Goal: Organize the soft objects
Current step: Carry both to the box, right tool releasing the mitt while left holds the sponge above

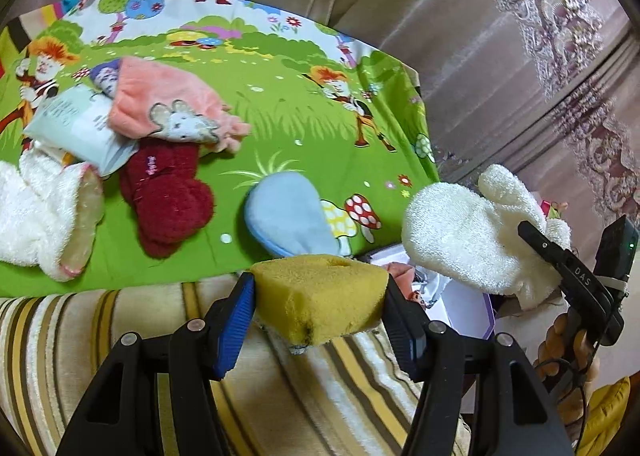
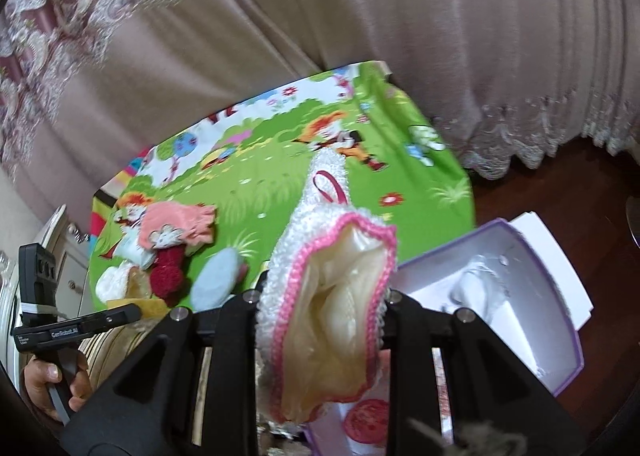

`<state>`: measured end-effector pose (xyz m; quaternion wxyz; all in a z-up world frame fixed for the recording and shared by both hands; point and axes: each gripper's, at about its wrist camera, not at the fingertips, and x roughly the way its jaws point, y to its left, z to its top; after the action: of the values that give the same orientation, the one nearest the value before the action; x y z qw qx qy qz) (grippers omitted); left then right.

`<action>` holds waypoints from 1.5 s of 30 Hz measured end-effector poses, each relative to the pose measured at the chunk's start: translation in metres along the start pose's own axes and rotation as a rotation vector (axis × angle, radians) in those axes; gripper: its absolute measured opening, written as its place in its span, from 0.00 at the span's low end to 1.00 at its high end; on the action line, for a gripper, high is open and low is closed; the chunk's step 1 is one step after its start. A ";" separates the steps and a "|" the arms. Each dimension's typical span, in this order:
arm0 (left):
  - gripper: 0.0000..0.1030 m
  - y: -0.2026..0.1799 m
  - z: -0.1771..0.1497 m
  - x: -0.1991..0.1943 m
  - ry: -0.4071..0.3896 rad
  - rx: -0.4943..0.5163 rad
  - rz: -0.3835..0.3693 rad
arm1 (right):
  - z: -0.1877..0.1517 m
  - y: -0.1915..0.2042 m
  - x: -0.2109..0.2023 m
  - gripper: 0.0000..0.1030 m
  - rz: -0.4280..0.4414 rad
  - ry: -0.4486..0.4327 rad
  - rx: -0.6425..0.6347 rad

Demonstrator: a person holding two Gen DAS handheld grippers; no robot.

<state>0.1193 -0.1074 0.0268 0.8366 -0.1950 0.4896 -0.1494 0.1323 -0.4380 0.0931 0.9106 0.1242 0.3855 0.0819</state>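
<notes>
My left gripper (image 1: 320, 296) is shut on a yellow sponge (image 1: 320, 296) and holds it above the striped sofa edge. My right gripper (image 2: 322, 320) is shut on a white fluffy mitten (image 2: 324, 296) with a pink rim; it also shows in the left wrist view (image 1: 468, 232), in the air at right. On the green cartoon cloth (image 1: 280, 112) lie a pink mouse cloth (image 1: 168, 104), a dark red towel (image 1: 168, 196), a light blue mitt (image 1: 288, 212), a white packet (image 1: 80, 128) and another white mitten (image 1: 40, 216).
An open purple box (image 2: 520, 296) with white lining stands on the dark floor to the right, below the held mitten. Beige curtains (image 2: 360, 16) hang behind the cloth. The striped sofa (image 1: 120, 316) runs along the near side.
</notes>
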 end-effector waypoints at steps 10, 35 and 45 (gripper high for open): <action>0.60 -0.026 -0.002 0.008 0.020 0.056 -0.010 | -0.005 -0.053 -0.016 0.28 -0.071 -0.031 0.091; 0.60 -0.099 -0.018 0.040 0.093 0.236 -0.073 | -0.057 -0.160 -0.017 0.82 -0.439 0.133 0.146; 0.60 -0.157 -0.037 0.070 0.156 0.380 -0.147 | -0.076 -0.161 -0.014 0.89 -0.568 0.240 0.024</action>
<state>0.1106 -0.2829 0.0310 0.8049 -0.0568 0.5002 -0.3143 0.0763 -0.5829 0.0054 0.8436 0.0117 0.5105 -0.1663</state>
